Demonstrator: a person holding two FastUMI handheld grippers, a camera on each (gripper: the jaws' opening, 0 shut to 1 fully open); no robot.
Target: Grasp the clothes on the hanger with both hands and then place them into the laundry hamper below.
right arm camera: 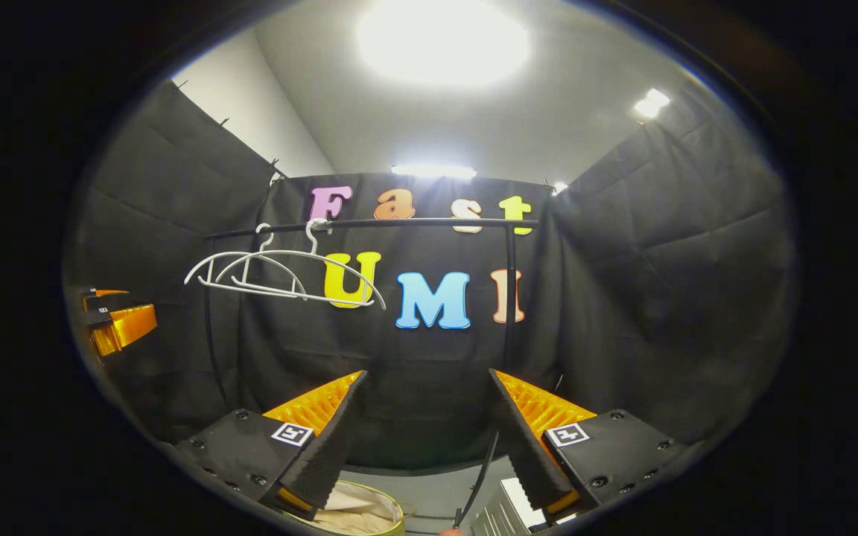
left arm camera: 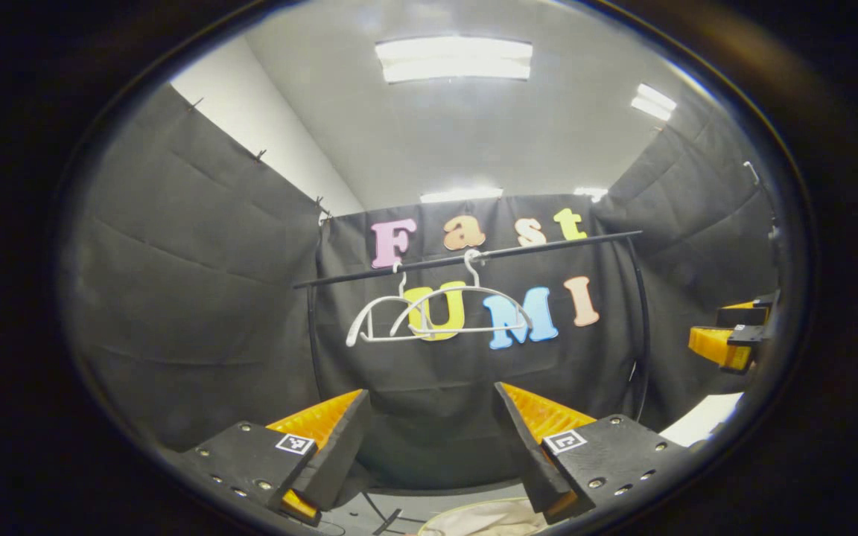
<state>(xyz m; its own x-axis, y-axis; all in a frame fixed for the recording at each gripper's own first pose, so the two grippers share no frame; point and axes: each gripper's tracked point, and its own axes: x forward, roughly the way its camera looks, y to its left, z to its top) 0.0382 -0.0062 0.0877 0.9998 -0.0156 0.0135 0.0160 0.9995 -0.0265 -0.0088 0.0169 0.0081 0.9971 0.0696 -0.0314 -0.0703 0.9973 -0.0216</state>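
Pale cloth lies in the hamper [right arm camera: 369, 514] at the bottom of your right gripper view, and a pale heap [left arm camera: 492, 519] shows below your left gripper [left arm camera: 433, 447]. 2 bare white hangers [left arm camera: 436, 316] hang side by side on the black rail [left arm camera: 474, 257]. Your left gripper's fingers stand apart, holding nothing. Your right gripper [right arm camera: 425, 439] is likewise spread wide and unloaded.
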